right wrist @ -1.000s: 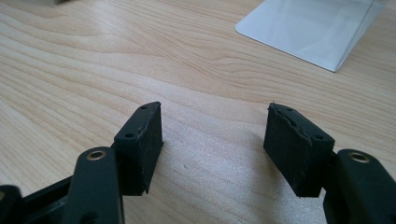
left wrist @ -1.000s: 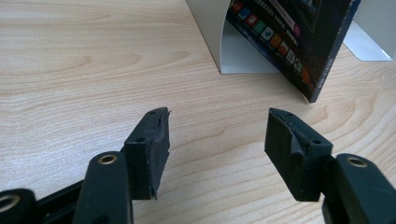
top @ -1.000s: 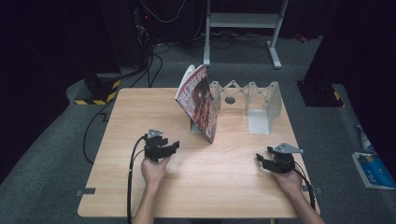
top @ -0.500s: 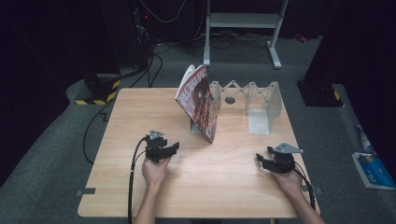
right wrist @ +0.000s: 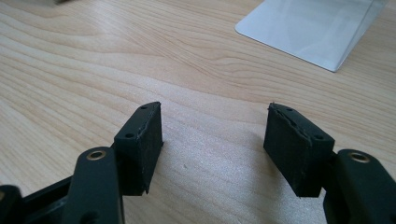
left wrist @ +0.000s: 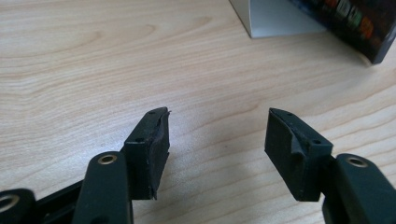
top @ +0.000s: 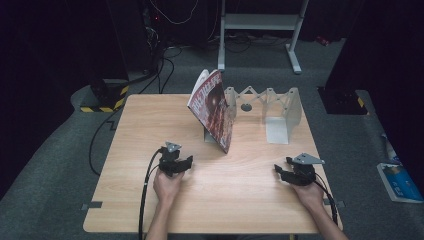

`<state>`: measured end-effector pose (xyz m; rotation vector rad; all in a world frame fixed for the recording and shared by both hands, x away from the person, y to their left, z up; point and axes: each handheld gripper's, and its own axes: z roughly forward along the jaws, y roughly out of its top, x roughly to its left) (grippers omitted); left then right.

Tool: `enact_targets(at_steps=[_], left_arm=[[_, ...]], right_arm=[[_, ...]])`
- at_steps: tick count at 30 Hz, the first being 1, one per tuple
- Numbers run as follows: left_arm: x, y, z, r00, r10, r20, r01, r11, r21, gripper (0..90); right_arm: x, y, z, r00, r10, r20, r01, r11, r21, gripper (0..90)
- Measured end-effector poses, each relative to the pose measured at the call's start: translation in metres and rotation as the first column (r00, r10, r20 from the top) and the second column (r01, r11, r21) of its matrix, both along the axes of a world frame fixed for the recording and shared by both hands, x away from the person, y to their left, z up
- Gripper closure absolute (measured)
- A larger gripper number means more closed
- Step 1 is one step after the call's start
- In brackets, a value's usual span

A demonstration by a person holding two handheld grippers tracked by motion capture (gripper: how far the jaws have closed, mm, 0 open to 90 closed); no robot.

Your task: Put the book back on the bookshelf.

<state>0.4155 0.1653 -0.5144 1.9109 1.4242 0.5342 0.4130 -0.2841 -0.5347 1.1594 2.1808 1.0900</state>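
Table point(top: 150, 125) of pale wood bears a grey folding rack point(top: 272, 107) with a magazine point(top: 212, 107) leaning at its left end, and nearer the person the left gripper point(top: 182, 161) and right gripper point(top: 280, 170) rest well apart, jaws wide and empty.

In the left gripper view the magazine point(left wrist: 355, 23) is cut off by the top and right edges, its cover print blurred. In the right gripper view the clear stand point(right wrist: 313, 28) runs off the top edge. From above, the magazine hides the rack's point(top: 265, 100) left end.
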Motion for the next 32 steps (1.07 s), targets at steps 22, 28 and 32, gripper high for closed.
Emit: enact_targets(at_steps=[22, 28, 32], left_arm=[[-0.009, -0.011, -0.021, 0.9911, -0.013, 0.132, 0.009, 0.9993, 0.035, 32.1], [-0.010, -0.011, -0.021, 0.9908, -0.010, 0.135, 0.006, 0.9994, 0.034, 32.1], [-0.010, -0.011, -0.022, 0.9909, -0.007, 0.135, 0.003, 0.9995, 0.030, 32.1]], right_arm=[[-0.001, 0.000, 0.000, 1.0000, 0.000, 0.004, 0.000, 1.000, -0.001, 36.8], [-0.001, 0.000, 0.000, 1.0000, -0.001, 0.004, 0.001, 1.000, -0.001, 36.8], [-0.001, 0.000, 0.000, 1.0000, 0.000, 0.004, 0.000, 1.000, -0.002, 36.8]])
